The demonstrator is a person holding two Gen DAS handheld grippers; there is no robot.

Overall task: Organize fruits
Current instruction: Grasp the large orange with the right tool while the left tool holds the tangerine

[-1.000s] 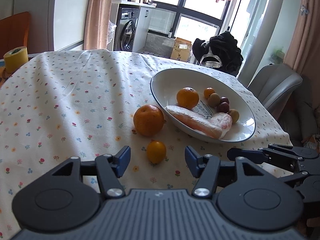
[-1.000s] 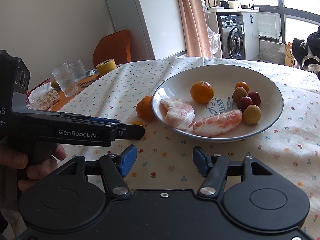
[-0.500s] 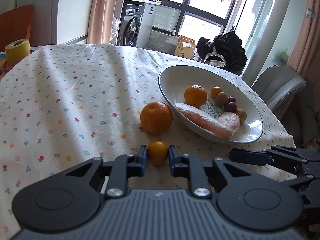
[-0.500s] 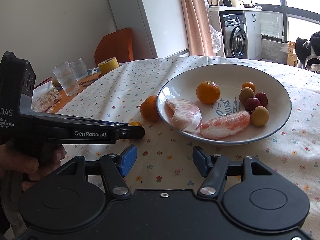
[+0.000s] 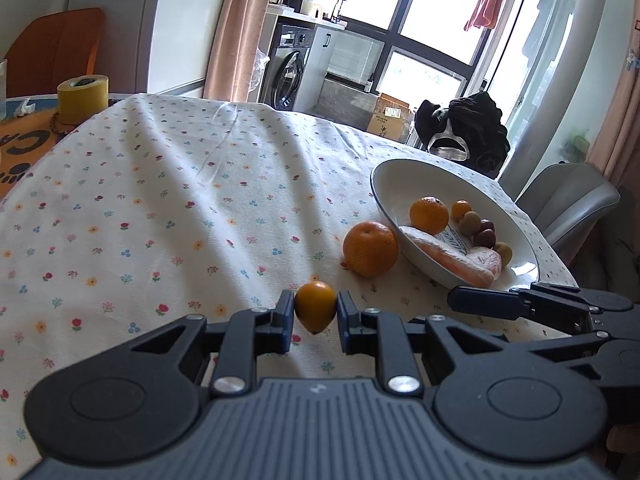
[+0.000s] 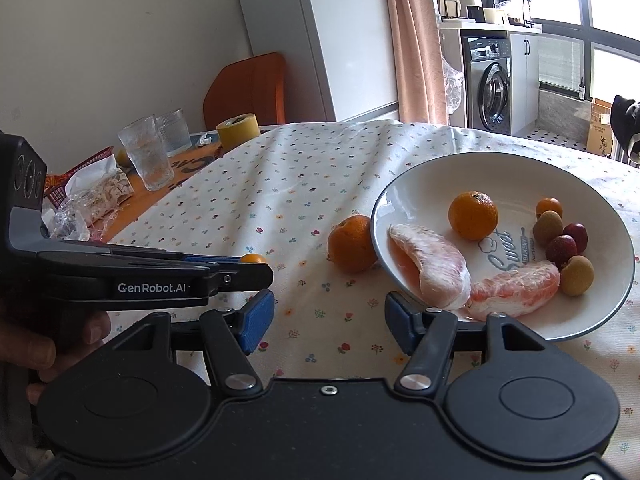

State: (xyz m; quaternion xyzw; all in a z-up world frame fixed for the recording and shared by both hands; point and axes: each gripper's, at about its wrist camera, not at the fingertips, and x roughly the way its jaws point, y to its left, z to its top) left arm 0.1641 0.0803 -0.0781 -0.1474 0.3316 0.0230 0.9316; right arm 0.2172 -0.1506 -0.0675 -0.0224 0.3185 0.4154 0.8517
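Since a second ago: left gripper point(image 5: 316, 316) closed from wide open onto small orange fruit point(image 5: 315, 306), now pinched and apparently raised off tablecloth point(image 5: 160, 200). Right gripper point(image 6: 328, 322) wide open, empty. Large orange point(image 5: 370, 248) beside bowl point(image 5: 400, 168). Judgement: fruit secured, bowl transfer next.

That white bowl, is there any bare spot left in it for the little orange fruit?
Yes: the white bowl is bare along its far side, beyond the mandarin. Its near side is crowded by two pomelo segments, its right by small round fruits. The left gripper holds the small orange fruit.
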